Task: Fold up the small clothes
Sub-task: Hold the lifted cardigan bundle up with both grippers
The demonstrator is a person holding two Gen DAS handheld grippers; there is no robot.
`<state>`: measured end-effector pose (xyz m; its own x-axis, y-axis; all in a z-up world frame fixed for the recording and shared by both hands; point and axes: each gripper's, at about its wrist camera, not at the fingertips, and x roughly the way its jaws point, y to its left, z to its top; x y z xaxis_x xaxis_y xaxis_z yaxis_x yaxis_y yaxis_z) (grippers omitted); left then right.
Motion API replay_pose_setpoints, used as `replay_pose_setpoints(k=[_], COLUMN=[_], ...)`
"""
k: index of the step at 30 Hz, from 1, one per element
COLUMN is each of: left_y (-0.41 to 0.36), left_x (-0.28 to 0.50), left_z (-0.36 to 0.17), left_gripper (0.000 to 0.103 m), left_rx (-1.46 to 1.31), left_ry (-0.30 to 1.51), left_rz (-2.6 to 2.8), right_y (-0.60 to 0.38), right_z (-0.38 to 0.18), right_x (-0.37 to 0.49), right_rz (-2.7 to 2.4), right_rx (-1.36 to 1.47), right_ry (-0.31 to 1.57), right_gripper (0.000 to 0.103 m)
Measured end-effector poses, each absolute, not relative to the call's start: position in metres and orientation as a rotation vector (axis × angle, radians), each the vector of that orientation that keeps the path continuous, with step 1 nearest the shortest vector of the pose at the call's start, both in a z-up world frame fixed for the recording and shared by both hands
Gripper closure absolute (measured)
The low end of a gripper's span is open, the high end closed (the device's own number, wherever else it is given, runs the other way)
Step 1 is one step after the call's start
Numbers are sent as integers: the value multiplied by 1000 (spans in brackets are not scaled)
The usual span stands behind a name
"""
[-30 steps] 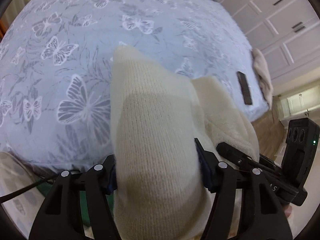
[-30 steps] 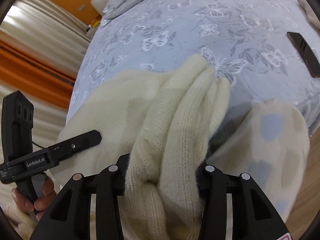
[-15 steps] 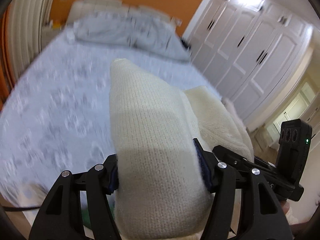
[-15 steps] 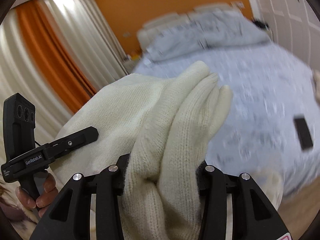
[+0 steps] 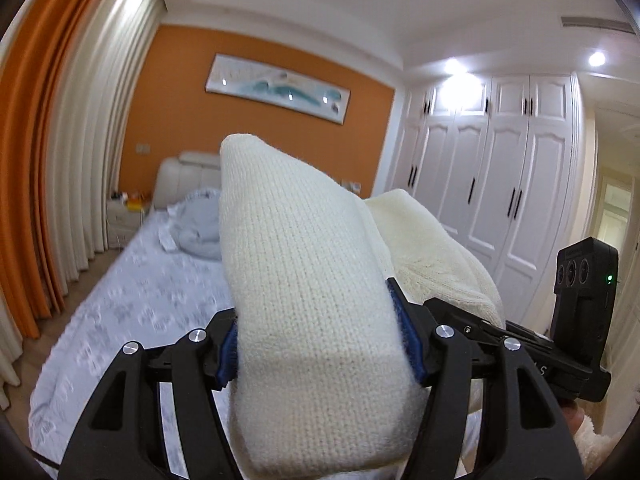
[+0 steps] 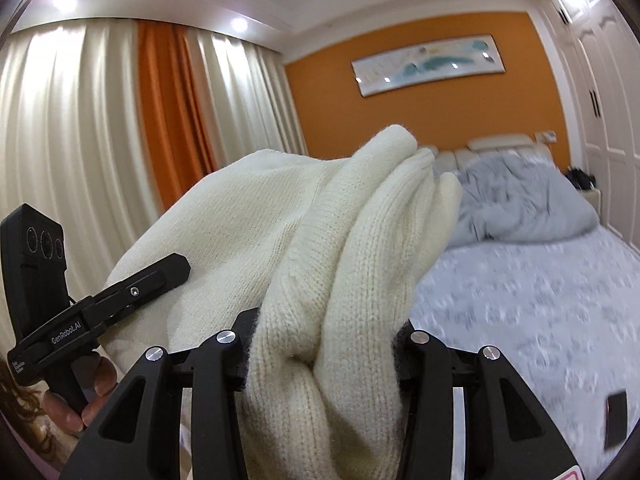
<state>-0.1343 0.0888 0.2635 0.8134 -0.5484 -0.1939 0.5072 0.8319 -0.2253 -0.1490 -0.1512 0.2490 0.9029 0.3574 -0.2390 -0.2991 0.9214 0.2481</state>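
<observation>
A cream knitted garment is held up in the air above the bed. My left gripper is shut on one thick folded part of it. My right gripper is shut on a bunched part of the same garment, which drapes leftward between the two grippers. The right gripper also shows at the right of the left wrist view, and the left gripper shows at the left of the right wrist view, with a hand on its handle. The fingertips of both grippers are hidden in the knit.
The bed with a pale blue butterfly cover lies below, with a rumpled grey duvet at its head. A dark phone lies on the cover. White wardrobes stand on the right, and orange and cream curtains on the left.
Both grippers have tilted and risen with the garment: the views swung from looking down on the bed cover to looking across the room at the headboard wall. The grips are unchanged.
</observation>
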Motion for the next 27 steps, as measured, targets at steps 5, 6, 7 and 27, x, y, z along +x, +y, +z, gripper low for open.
replay_pose_setpoints(k=[5,6,7,27], left_y=[98,99,99,81], left_x=[-125,-121,-121,29], left_z=[286,291,294,186], left_gripper=[42,42,42,43], left_rx=[-171,-169,-166,-198], left_ry=[180,160,147,470], left_rz=[-556,-553,-551,-484], right_y=[-140,-140,-140,-140], right_z=[272,275,278,177], right_x=[-138,-134,-130,15], right_rz=[353,356,358,258], right_rx=[173,173,169,210], right_ry=[223,214,203,520], right_gripper=[61,61,61,61])
